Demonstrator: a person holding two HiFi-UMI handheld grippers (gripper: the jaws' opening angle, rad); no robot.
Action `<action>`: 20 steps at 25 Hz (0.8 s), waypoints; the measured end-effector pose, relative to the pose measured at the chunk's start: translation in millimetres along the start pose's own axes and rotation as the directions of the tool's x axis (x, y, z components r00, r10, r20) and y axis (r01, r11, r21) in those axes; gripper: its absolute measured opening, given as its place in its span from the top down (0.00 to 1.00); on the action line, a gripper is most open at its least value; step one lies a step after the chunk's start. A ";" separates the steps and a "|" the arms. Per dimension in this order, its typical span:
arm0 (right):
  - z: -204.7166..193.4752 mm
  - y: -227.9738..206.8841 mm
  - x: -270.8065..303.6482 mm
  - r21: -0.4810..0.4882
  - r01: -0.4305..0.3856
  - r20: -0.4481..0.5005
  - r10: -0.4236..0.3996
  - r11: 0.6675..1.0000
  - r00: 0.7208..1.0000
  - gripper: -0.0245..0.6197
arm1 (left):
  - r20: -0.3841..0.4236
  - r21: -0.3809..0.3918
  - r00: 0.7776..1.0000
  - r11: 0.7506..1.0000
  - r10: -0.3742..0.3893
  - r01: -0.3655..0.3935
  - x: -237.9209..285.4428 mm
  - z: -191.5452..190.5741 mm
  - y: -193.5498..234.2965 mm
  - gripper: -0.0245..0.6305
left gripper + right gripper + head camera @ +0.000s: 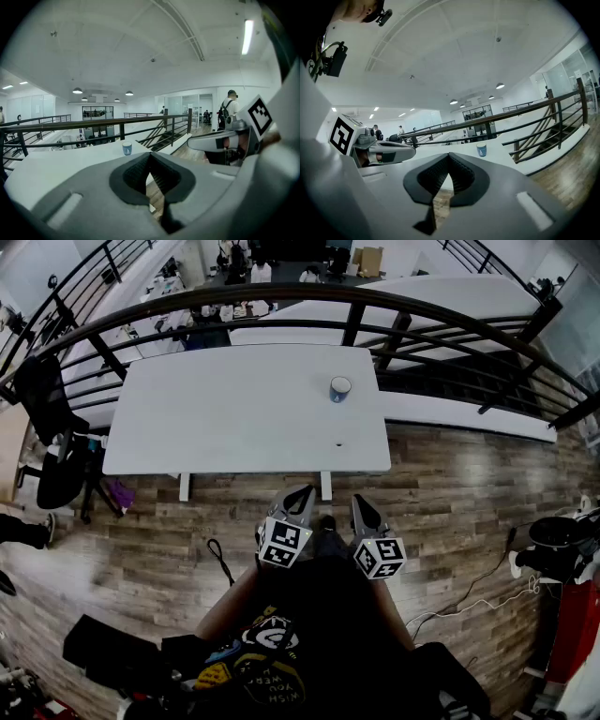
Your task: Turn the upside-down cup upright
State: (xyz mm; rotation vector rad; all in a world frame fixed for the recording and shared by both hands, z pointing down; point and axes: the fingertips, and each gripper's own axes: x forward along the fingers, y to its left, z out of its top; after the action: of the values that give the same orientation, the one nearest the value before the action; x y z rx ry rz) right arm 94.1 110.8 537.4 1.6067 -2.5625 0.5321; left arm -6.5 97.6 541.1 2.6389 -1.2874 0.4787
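Observation:
A small blue cup [339,388] with a pale top stands near the far right corner of the white table [234,418]. It also shows far off, as the cup [127,148] in the left gripper view and the cup [481,150] in the right gripper view. My left gripper [305,491] and right gripper [360,501] hang side by side over the wooden floor, short of the table's near edge and far from the cup. Both are shut with nothing between the jaws, seen at the left gripper [150,154] and the right gripper [449,157].
A dark curved railing [281,296] runs behind the table, with stairs [450,362] beyond on the right. A black chair [56,446] stands at the table's left end. Cables [469,601] and dark bags [112,648] lie on the floor near me.

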 end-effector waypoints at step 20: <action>5.7 15.1 6.7 -0.012 -0.039 0.057 0.040 0.999 0.998 0.93 | 0.010 0.003 1.000 1.000 -0.002 0.002 -5.7 0.7 10.7 0.96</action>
State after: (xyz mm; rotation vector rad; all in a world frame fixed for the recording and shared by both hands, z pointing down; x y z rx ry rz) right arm 78.5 109.1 529.9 1.5939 -2.6382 0.4821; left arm -18.1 95.0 538.5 2.6486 -1.2879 0.4682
